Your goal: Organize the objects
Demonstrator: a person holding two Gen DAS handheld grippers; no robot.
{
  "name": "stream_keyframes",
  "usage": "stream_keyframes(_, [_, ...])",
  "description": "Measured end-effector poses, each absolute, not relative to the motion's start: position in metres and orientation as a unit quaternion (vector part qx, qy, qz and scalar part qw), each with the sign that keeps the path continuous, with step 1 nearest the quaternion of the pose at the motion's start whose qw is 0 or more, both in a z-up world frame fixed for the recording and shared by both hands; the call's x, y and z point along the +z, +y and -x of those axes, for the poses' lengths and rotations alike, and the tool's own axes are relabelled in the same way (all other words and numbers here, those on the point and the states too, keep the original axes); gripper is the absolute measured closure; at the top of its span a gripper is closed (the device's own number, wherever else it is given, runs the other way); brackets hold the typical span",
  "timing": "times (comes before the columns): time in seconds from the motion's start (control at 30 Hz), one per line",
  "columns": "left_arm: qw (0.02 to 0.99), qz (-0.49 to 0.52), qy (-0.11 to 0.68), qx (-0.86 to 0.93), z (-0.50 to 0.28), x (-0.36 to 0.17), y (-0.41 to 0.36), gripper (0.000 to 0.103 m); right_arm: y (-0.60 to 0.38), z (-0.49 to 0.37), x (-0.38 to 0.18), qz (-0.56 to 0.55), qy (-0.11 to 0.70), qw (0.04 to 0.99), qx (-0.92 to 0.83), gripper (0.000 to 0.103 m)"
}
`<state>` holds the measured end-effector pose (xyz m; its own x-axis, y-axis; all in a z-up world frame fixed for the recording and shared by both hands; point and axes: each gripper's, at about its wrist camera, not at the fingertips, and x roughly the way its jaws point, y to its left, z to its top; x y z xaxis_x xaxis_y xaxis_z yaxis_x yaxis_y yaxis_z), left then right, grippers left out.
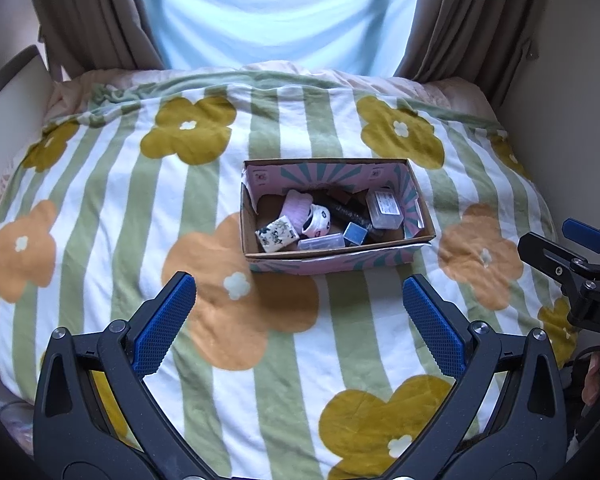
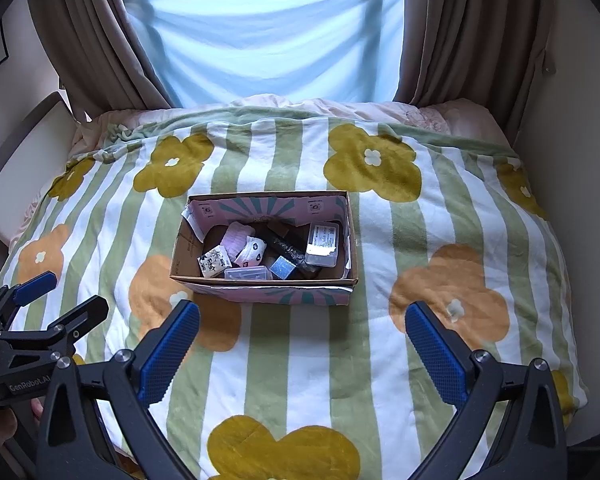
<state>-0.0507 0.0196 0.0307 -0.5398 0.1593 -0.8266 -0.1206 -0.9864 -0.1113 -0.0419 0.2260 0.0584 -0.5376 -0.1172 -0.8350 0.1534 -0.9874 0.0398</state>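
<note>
On the bed, seen from the left wrist, an open cardboard box point(image 1: 336, 216) sits near the middle of a striped, flowered blanket point(image 1: 100, 200), well ahead of the left gripper point(image 1: 300, 316), whose blue-padded jaws stand wide apart and empty. Inside the box lie small things in a loose heap: a patterned fabric roll point(image 1: 277, 235) at the near left, a pink sock bundle point(image 1: 298, 206) and a white panda-print one point(image 1: 318, 220) beside it, a clear flat case point(image 1: 322, 243) against the near wall, a small blue cube point(image 1: 356, 234), a dark tube point(image 1: 348, 212) and a clear lidded case point(image 1: 384, 209) at the right. The right gripper point(image 1: 576, 252) shows at the right edge; from here I cannot tell its opening.

From the right wrist, the same box point(image 2: 264, 236) lies ahead and slightly left of the right gripper point(image 2: 302, 344), which is also spread wide and holds nothing. The left gripper point(image 2: 58, 294) appears at the lower left, jaws parted.

The sock bundles point(image 2: 246, 246) and fabric roll look soft and light; they should squash under the pads, so a pinch across the middle would likely hold. The clear cases point(image 2: 322, 244) look rigid, smooth and possibly slippery; gripping across the short sides seems safest, and their contents may rattle or spill if tipped. The box itself seems light, with thin walls and a loose flap, and may slide on the soft blanket if nudged.
</note>
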Motion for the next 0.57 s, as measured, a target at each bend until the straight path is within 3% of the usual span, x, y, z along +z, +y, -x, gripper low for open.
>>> stream_keyframes(0.57, [0.037,0.441,-0.016,0.897,0.066,0.042,0.017,0.000,0.227,0.053,0.059,-0.477,0.020,0.071,-0.876,0.001])
